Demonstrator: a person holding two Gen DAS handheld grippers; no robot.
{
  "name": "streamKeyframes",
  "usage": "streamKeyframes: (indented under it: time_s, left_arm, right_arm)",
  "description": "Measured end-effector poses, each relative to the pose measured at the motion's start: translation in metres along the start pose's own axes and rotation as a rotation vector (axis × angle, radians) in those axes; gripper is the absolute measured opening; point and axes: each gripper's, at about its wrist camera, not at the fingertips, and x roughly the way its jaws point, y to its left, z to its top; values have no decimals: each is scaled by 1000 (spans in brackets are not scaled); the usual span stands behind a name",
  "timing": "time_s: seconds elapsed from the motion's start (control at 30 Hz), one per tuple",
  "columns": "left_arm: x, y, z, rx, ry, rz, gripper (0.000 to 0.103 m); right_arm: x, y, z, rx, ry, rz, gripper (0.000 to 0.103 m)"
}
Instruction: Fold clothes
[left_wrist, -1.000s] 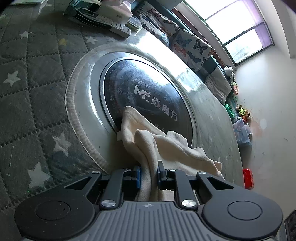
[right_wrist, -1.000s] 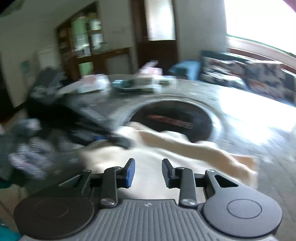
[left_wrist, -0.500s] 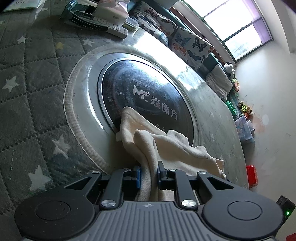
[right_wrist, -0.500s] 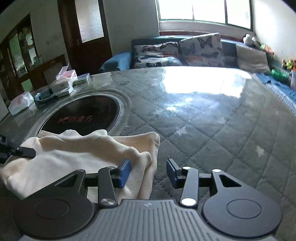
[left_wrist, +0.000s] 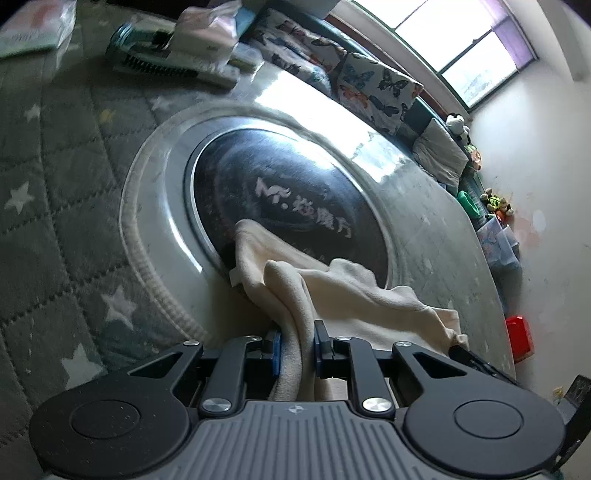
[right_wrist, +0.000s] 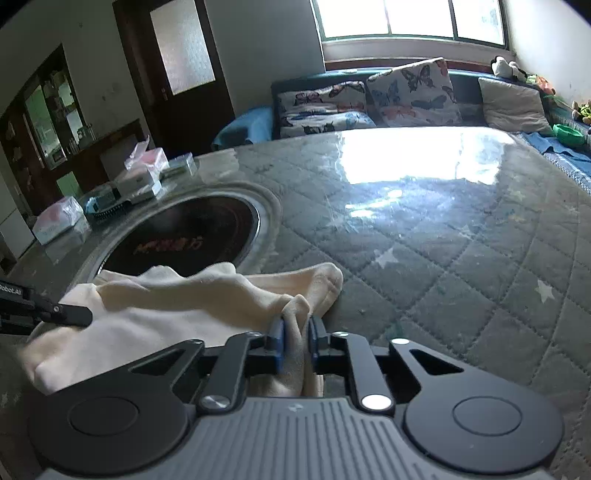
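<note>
A cream cloth (left_wrist: 351, 291) lies rumpled on the table, partly over the round black cooktop (left_wrist: 288, 199). My left gripper (left_wrist: 297, 343) is shut on a bunched fold at the cloth's near left end. My right gripper (right_wrist: 295, 332) is shut on a corner of the same cloth (right_wrist: 166, 306) at its right end, the fabric pinched between the blue pads. A black fingertip of the left gripper (right_wrist: 55, 312) shows at the left edge of the right wrist view, on the cloth's other end. The cloth sags between the two grips.
A grey quilted cover with white stars (right_wrist: 461, 258) spreads over the table. Boxes and a teal brush (left_wrist: 166, 62) sit at the table's far side. A sofa with butterfly cushions (right_wrist: 406, 92) stands behind, under a window. A red box (left_wrist: 519, 338) is on the floor.
My right gripper swung to the cloth's right corner with its jaws apart, then closed on that corner. The left gripper kept its hold and barely moved.
</note>
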Motion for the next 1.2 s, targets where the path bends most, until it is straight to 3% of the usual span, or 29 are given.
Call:
streamKeyframes:
  time_s: [0.27, 0.73, 0.93, 1.2]
  left_arm:
    - [-3, -46, 13, 123, -41, -40, 16]
    - [61, -147, 24, 276, -9, -90, 12]
    - [89, -175, 22, 320, 18, -102, 11]
    - [111, -177, 20, 351, 40, -71, 11]
  right_arm:
    - [-34, -4, 15, 7, -98, -10, 9]
    - [-78, -60, 47, 22, -232, -223, 9]
    - [-73, -88, 43, 66, -218, -297, 9]
    - [-64, -110, 37, 89, -194, -358, 9]
